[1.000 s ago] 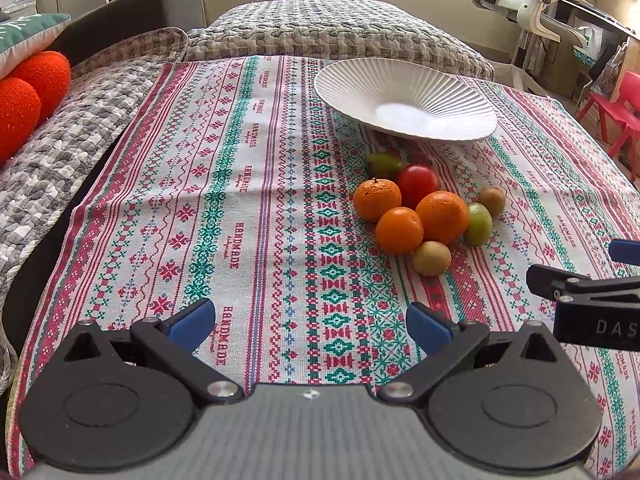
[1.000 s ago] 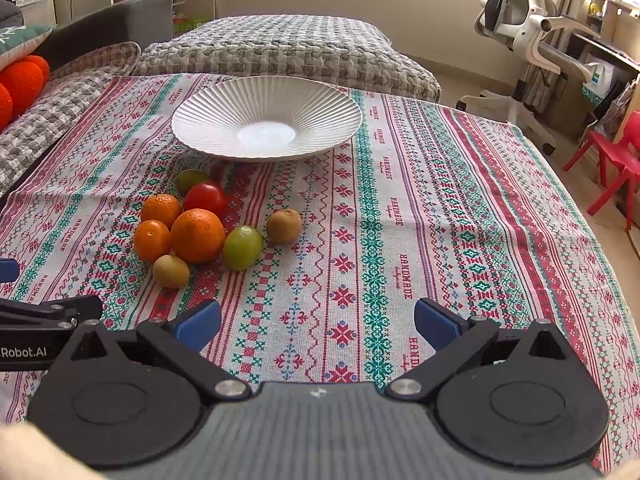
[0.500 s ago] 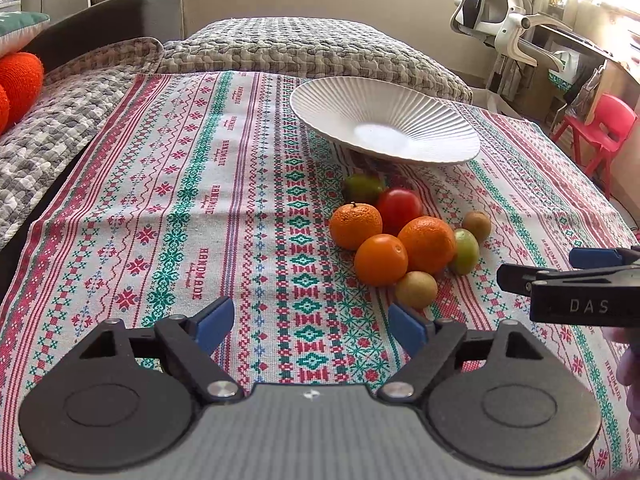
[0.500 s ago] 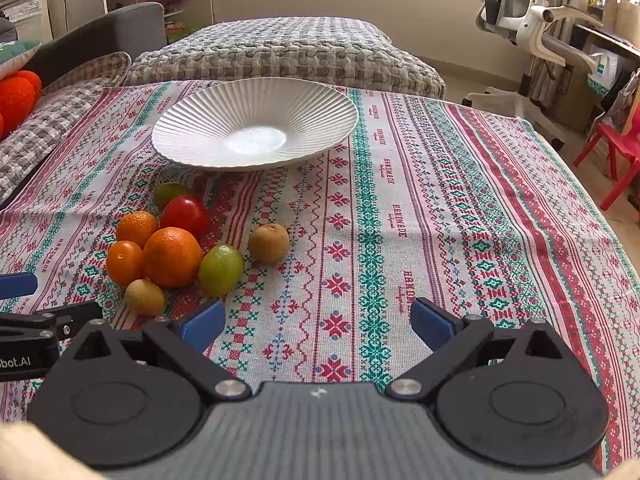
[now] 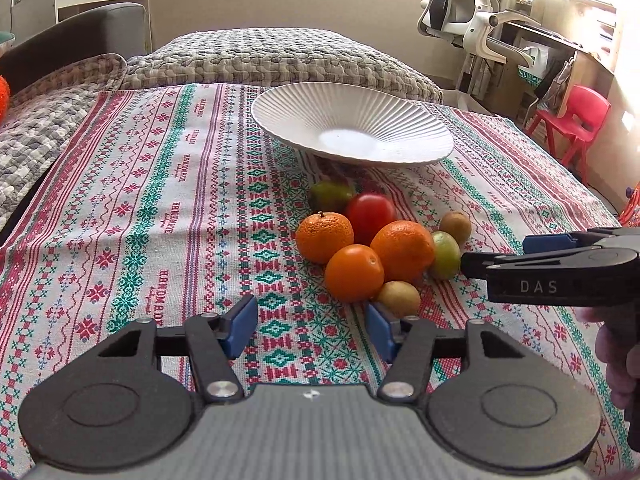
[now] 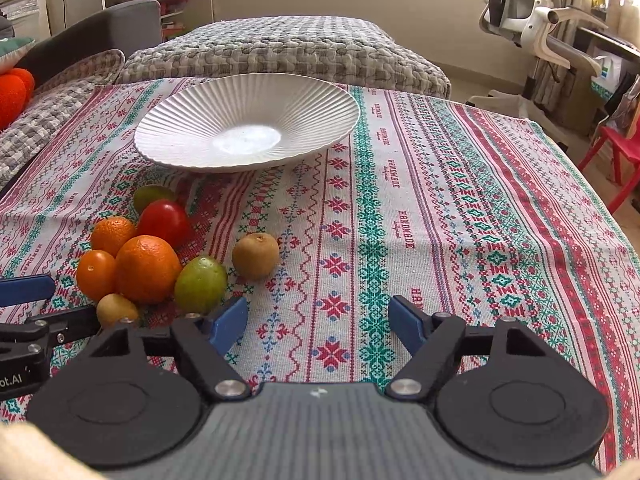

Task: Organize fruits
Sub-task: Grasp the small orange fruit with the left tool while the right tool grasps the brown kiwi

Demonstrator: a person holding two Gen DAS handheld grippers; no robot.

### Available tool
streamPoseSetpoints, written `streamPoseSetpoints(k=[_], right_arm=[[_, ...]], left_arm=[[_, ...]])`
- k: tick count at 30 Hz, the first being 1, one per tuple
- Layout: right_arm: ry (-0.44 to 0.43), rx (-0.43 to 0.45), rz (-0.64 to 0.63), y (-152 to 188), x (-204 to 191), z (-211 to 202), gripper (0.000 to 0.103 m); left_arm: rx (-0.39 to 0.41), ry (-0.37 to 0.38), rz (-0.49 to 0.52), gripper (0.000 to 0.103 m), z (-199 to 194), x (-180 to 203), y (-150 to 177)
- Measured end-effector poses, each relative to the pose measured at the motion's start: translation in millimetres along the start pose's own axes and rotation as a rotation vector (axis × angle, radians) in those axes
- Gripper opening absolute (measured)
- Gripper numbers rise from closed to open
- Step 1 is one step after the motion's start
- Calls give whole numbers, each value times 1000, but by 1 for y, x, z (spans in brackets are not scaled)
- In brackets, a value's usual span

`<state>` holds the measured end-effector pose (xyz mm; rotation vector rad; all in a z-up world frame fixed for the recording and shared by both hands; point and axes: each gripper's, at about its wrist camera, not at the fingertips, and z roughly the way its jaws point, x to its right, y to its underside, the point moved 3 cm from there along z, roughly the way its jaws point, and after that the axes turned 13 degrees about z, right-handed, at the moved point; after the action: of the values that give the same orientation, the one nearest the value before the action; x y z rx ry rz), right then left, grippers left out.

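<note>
A cluster of several fruits lies on the patterned tablecloth (image 5: 168, 208): oranges (image 5: 402, 250) (image 6: 147, 268), a red tomato (image 5: 371, 212) (image 6: 164, 222), green fruits (image 5: 445, 255) (image 6: 200, 285) and brown kiwis (image 5: 399, 298) (image 6: 255, 255). A white ribbed plate (image 5: 304, 104) (image 6: 192, 112) stands empty behind them. My left gripper (image 5: 312, 326) is open and empty, just in front of the cluster. My right gripper (image 6: 318, 324) is open and empty, right of the cluster, its left finger near the green fruit.
A grey quilted sofa (image 5: 280, 56) lies behind the table. An orange cushion (image 6: 14, 92) sits at the left. A white office chair (image 5: 472, 20) and a red child's chair (image 5: 580, 120) stand to the right, beyond the table edge.
Both grippers have moved forward and lower toward the fruit cluster. Their jaws stay open. The fruits and plate have not moved.
</note>
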<state>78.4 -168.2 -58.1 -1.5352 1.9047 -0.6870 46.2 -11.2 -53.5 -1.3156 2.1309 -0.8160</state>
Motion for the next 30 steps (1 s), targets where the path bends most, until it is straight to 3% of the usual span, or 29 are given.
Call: streamPoseSetpoints(k=[11, 18, 22, 28, 30], right_arm=[[-27, 10, -23, -5, -11, 5, 62], [-30, 15, -33, -8, -16, 8, 54], [-33, 19, -32, -10, -18, 9, 50], [-53, 27, -39, -11, -21, 8, 37], [-62, 25, -42, -11, -23, 7, 27]], left_arm=[[22, 45, 21, 42, 7, 7, -8], [17, 71, 8, 26, 11, 9, -12], [15, 70, 10, 25, 11, 10, -12], [15, 68, 8, 24, 11, 10, -12], [14, 67, 7, 23, 10, 9, -12]])
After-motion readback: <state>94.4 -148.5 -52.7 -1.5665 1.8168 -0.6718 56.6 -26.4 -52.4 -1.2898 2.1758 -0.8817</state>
